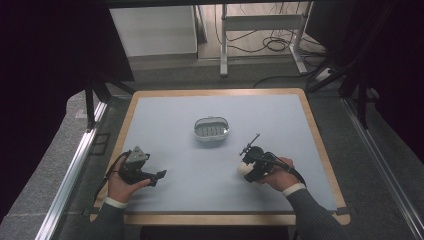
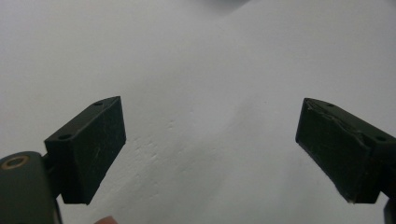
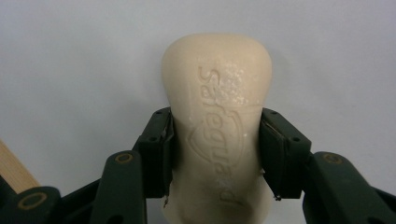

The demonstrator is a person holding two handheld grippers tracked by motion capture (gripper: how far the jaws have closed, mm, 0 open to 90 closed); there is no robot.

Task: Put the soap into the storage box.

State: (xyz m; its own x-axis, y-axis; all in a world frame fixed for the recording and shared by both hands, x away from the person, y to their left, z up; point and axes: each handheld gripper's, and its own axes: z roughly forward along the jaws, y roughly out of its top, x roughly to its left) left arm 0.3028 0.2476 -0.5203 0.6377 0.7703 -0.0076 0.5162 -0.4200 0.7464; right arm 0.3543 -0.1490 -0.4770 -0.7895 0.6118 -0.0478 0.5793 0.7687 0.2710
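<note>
Desk (image 1: pixel 170 115) has a pale grey-blue top with a light wood rim, and stands on grey floor. One thing lies directly on it: an oval clear dish (image 1: pixel 211 128) with a ribbed insert, near the middle, toward the far side. Rest of the surface bare.

This looks like a lab or test room set up for recording. The wood-edged table (image 1: pixel 305 107) with its pale blue-grey top stands between aluminium rails (image 1: pixel 70 172) and black drapes (image 1: pixel 55 45). Beyond the table, loose cables (image 1: pixel 272 45) lie on the floor by a white metal desk frame (image 1: pixel 260 22).
</note>
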